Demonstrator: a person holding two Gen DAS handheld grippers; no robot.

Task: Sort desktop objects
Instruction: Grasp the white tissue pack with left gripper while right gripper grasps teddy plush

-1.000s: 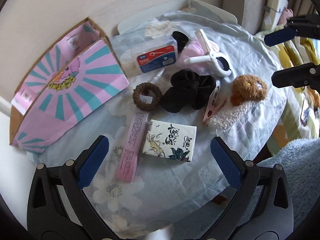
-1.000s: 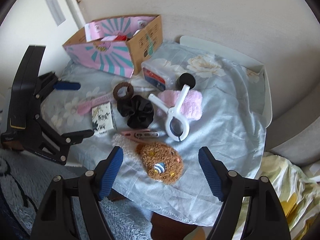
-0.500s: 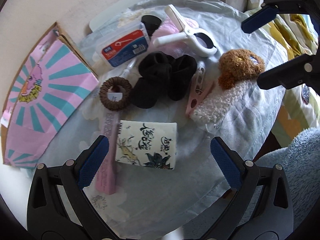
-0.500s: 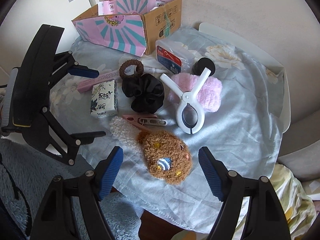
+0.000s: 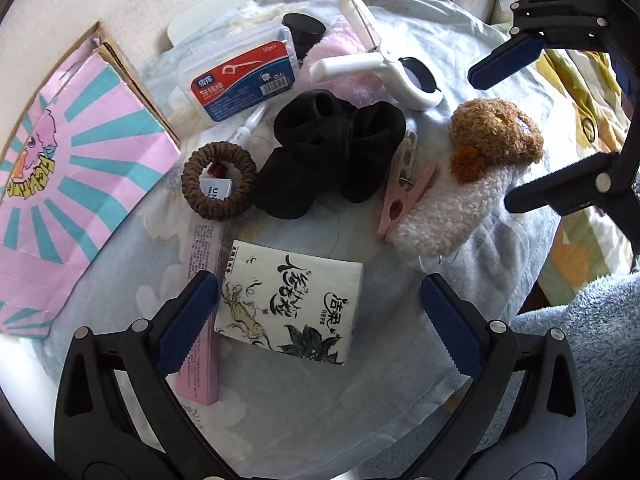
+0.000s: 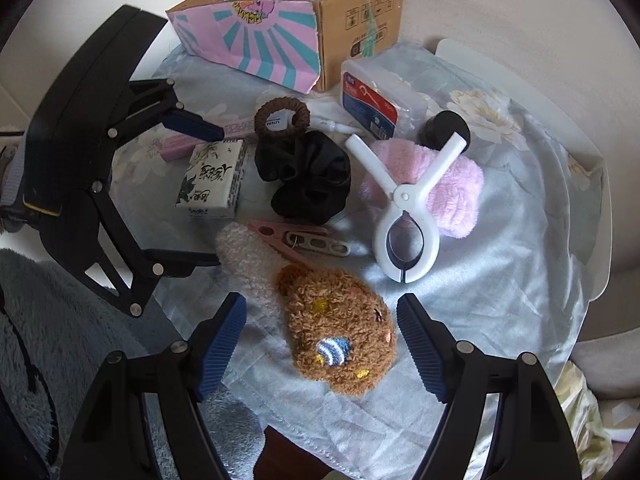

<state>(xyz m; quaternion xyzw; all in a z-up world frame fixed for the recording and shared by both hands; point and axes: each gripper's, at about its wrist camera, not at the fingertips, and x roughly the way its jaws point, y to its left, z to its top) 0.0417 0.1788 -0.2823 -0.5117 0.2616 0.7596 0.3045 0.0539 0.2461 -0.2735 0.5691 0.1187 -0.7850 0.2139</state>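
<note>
1. The left tool (image 5: 316, 320) gapes wide and empty above the tissue pack (image 5: 290, 306) at the near left of the tabletop (image 6: 520, 240).
2. The right tool (image 6: 322, 344) is wide and empty, straddling the brown plush (image 6: 340, 328) at the near edge.
3. Risk: closing on the plush may snag the cloth (image 6: 500, 280) beneath, dragging the pink clothespin (image 6: 280, 236).

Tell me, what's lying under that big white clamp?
The white clamp rests on a fluffy pink cloth; a black-capped jar stands just behind. What the pink cloth itself covers is hidden.
</note>
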